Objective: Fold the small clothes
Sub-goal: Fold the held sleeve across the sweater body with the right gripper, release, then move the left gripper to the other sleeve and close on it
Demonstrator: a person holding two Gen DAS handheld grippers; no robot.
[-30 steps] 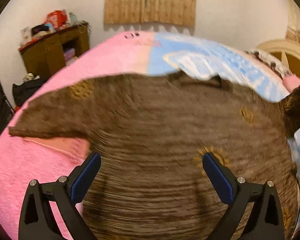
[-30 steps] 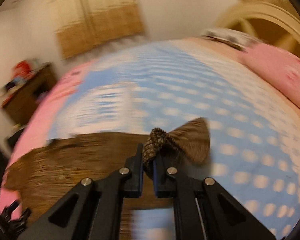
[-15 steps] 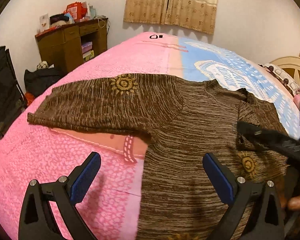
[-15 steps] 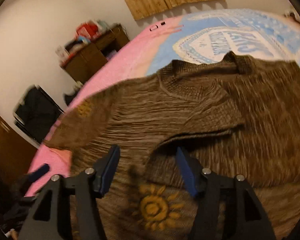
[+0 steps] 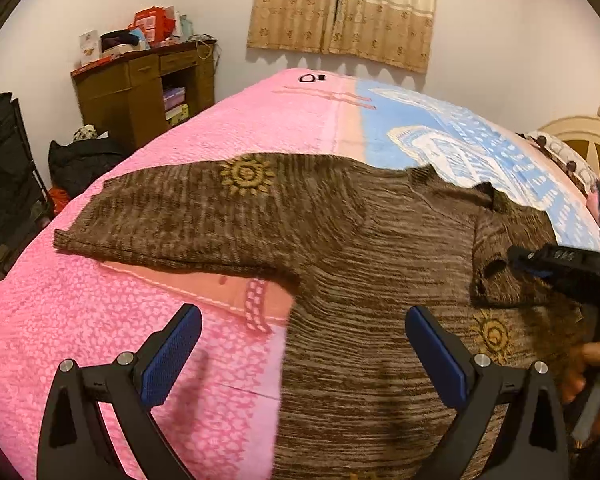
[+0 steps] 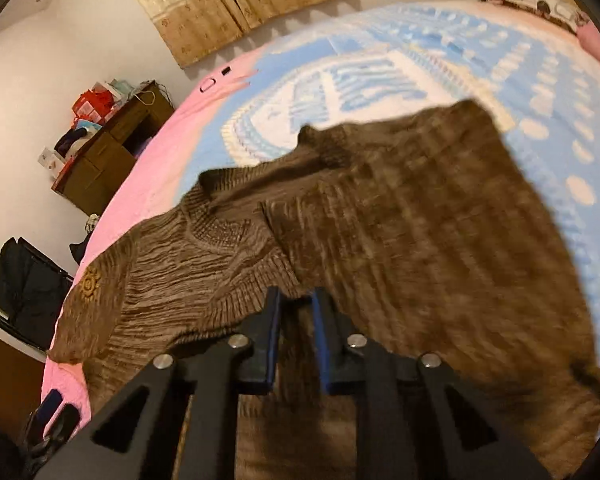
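A brown knit sweater (image 5: 360,248) with yellow sun patterns lies flat on the bed. Its left sleeve (image 5: 188,208) stretches out over the pink cover. Its right sleeve (image 6: 420,220) is folded in over the body. My left gripper (image 5: 300,356) is open and empty, hovering over the sweater's lower left edge. My right gripper (image 6: 296,320) has its jaws nearly closed with a narrow gap, at the cuff edge of the folded sleeve; I cannot tell whether it pinches cloth. It also shows in the left wrist view (image 5: 556,264) at the right.
The bed cover (image 5: 100,320) is pink on the left and blue-white (image 6: 380,72) toward the right. A wooden cabinet (image 5: 140,88) with clutter stands by the far wall, dark bags (image 5: 4,184) beside it. A headboard (image 5: 580,136) is at the right.
My right gripper carried the right sleeve across onto the sweater's body, opened, then narrowed its jaws at the cuff. The left gripper stayed open and the view steadied.
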